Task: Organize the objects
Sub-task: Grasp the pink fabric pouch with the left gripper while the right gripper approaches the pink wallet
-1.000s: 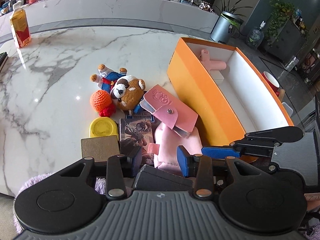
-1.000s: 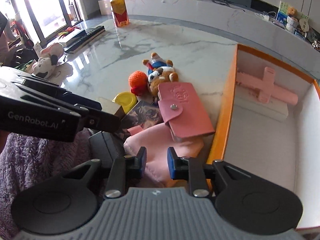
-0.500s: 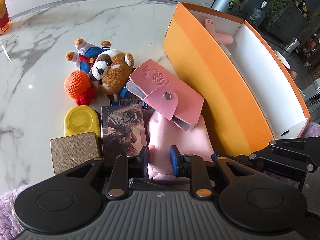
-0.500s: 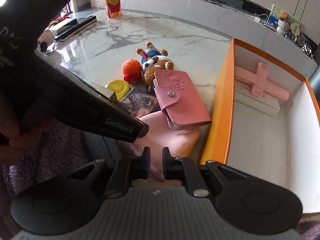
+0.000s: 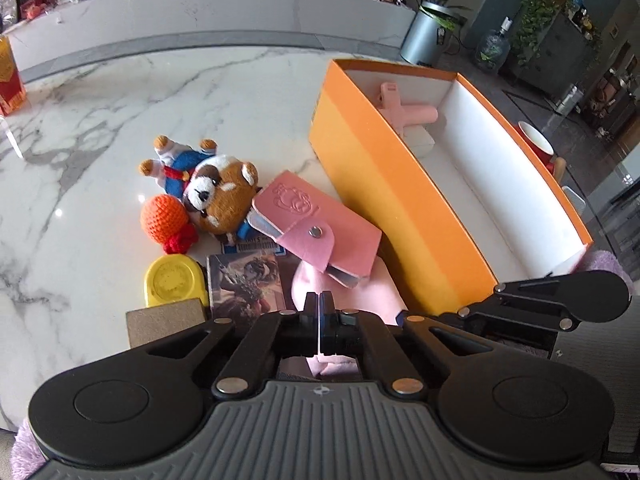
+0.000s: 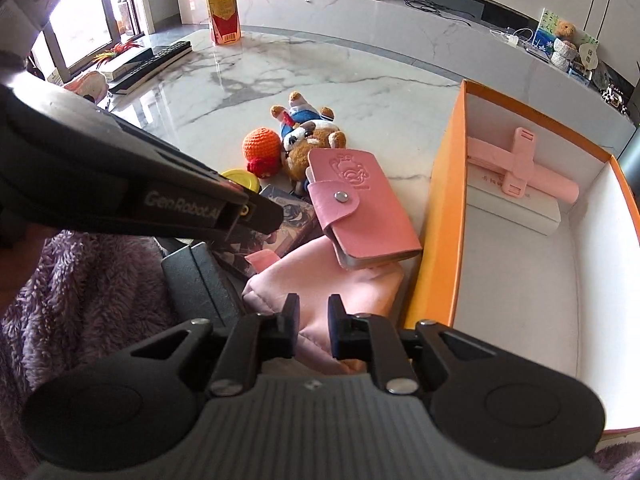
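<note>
A soft pink pouch point(image 5: 376, 292) lies at the near table edge beside the orange box point(image 5: 400, 176). My left gripper point(image 5: 319, 309) is closing on the pouch's near edge, its jaws almost together with a thin fold pinched between them. My right gripper point(image 6: 313, 316) holds another fold of the pouch point(image 6: 320, 272); its jaws are opening slightly and the cloth still fills the gap. A pink snap card holder point(image 5: 316, 228) rests partly on the pouch point(image 6: 360, 208). In the orange box point(image 6: 444, 220), a pink cross-shaped piece point(image 6: 516, 160) sits on a white case point(image 6: 512, 208).
Left of the pouch lie a picture card pack point(image 5: 248, 276), a yellow round case point(image 5: 172, 280), a brown block point(image 5: 166, 320), an orange crochet ball point(image 5: 164, 216) and a plush dog point(image 5: 220, 196). A juice bottle point(image 6: 224, 16) and a remote point(image 6: 152, 60) sit far off. A purple fluffy sleeve point(image 6: 80, 280) is near.
My left gripper's jaws have gone from wide apart to nearly together on the pouch's edge, and it shifted over the pouch. My right gripper's jaws narrowed, then widened a little.
</note>
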Action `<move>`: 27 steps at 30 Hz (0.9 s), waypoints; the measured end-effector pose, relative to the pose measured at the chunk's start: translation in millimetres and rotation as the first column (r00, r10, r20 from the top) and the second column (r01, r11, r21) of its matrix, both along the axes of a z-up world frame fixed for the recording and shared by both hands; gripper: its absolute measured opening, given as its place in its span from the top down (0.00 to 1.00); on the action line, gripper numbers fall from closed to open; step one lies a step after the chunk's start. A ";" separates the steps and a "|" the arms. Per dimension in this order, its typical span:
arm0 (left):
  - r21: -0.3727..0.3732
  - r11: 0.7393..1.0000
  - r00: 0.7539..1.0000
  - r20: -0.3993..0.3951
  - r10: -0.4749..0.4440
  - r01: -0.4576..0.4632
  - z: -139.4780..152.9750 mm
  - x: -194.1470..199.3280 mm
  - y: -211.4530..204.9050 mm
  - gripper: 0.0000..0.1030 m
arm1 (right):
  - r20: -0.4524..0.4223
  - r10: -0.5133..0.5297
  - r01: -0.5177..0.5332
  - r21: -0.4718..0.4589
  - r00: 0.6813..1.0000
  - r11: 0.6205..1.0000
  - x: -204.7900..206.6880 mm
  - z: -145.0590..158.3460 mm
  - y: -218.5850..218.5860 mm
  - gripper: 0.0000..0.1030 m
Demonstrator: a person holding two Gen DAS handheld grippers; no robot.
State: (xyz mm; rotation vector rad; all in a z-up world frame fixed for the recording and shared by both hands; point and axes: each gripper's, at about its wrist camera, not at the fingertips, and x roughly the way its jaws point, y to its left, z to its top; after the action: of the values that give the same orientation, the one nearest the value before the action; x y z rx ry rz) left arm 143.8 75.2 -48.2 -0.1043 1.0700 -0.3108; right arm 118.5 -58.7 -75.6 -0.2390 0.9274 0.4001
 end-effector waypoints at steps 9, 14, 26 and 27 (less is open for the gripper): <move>-0.016 1.000 0.993 -0.115 0.015 -0.017 -38.6 15.5 -3.0 0.63 | 0.021 0.047 -0.046 -0.069 0.999 0.997 -0.8 -5.9 7.4 0.86; -0.056 0.998 0.988 -0.155 0.018 -0.027 -50.0 21.8 -2.6 0.70 | 0.009 0.060 -0.059 -0.072 0.998 0.996 1.3 -9.9 8.6 0.85; 0.054 0.997 0.992 0.116 0.055 -0.062 21.2 -13.5 7.5 0.88 | 0.112 0.070 -0.063 -0.065 0.991 0.996 3.5 27.7 -2.4 0.67; 0.087 0.995 0.988 0.146 0.043 -0.056 28.4 -17.1 6.8 0.89 | 0.116 0.070 -0.064 -0.057 0.991 0.996 5.6 30.2 -2.9 0.67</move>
State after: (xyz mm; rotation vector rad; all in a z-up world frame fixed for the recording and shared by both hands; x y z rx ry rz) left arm 126.7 82.0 -19.8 -0.0266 0.9355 -0.2211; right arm 124.1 -61.7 -45.5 -0.3394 0.8164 0.4190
